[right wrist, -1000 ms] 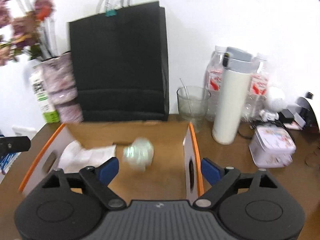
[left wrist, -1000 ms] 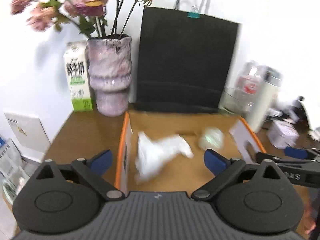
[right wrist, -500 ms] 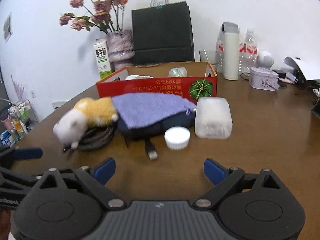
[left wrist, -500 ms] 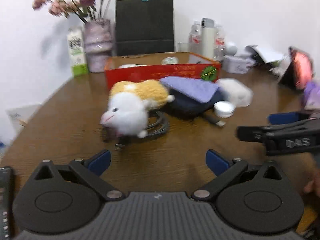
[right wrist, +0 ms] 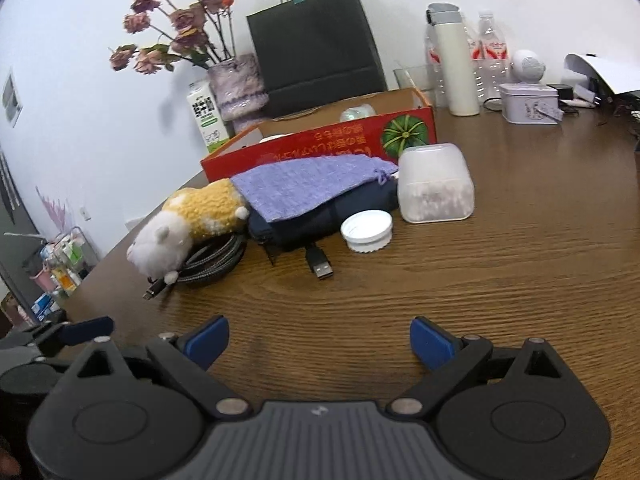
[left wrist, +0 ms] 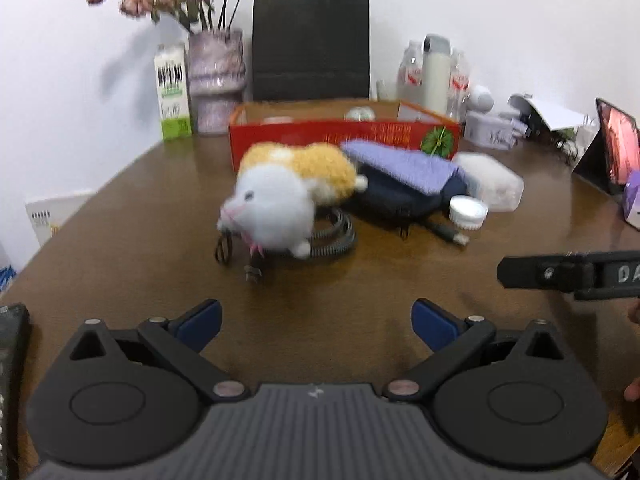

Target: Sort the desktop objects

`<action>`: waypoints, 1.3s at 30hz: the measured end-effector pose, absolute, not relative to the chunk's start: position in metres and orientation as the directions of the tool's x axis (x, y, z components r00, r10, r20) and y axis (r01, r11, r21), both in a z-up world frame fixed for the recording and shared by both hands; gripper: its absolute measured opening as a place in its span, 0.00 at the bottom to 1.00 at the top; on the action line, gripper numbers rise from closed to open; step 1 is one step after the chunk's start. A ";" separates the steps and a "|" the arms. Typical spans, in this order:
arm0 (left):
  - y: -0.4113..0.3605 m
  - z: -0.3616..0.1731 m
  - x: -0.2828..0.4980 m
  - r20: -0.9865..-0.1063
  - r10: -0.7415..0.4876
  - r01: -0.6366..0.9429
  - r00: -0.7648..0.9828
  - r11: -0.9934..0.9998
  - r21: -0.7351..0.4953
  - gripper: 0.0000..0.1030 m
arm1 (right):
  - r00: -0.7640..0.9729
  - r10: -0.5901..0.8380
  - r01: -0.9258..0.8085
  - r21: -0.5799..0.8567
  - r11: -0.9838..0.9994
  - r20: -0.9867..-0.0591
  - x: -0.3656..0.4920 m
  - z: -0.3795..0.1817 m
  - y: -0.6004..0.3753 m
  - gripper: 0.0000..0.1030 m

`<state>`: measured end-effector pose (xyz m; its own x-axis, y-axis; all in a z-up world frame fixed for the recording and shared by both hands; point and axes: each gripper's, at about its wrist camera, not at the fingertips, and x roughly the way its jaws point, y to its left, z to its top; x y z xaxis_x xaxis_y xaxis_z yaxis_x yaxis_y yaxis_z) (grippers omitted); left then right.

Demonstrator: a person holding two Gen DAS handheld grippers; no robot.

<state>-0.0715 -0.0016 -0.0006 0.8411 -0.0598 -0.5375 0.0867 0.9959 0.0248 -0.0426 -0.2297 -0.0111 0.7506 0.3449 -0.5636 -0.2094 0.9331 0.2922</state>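
The wooden table [right wrist: 500, 264] carries a red cardboard box [right wrist: 320, 148] toward its far edge, an open tray with a small clear round object [right wrist: 357, 112] inside. Against the box's near wall lie a dark pouch [right wrist: 332, 216] under a purple knitted cloth [right wrist: 304, 188], a translucent lidded container [right wrist: 436, 184] to their right, a plush hamster [left wrist: 288, 196] resting on a coiled cable [right wrist: 212, 260], and a white cap [right wrist: 367, 232]. Left gripper [left wrist: 316, 320] and right gripper [right wrist: 320, 340] hover near the table's near edge, jaws spread wide, holding nothing.
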 end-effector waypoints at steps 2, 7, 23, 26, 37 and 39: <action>-0.001 0.004 -0.068 -0.524 -0.059 0.093 0.850 0.995 0.039 1.00 | 0.753 0.336 -0.214 0.273 0.938 -0.565 -0.042 -0.010 -0.228 0.94; 0.004 0.018 -0.035 -0.485 -0.037 0.078 0.874 0.995 0.066 1.00 | 0.785 0.273 -0.221 0.162 0.962 -0.557 -0.030 -0.003 -0.219 0.94; 0.047 0.027 0.025 -0.551 -0.133 0.063 0.824 0.988 -0.144 0.48 | 0.746 0.324 -0.093 0.391 0.916 -0.581 0.086 0.003 -0.204 0.63; 0.049 0.043 0.002 -0.504 -0.134 0.063 0.853 0.986 -0.154 0.48 | 0.774 0.250 -0.053 0.334 0.941 -0.582 0.092 0.006 -0.197 0.32; 0.041 0.053 -0.052 -0.528 -0.205 0.145 0.824 0.978 -0.153 0.49 | 0.852 0.213 -0.180 0.115 0.977 -0.479 0.033 0.049 -0.186 0.00; 0.038 0.052 -0.066 -0.531 -0.237 0.182 0.814 0.971 -0.155 0.49 | 0.842 0.241 -0.220 0.100 0.970 -0.483 0.010 0.058 -0.192 0.00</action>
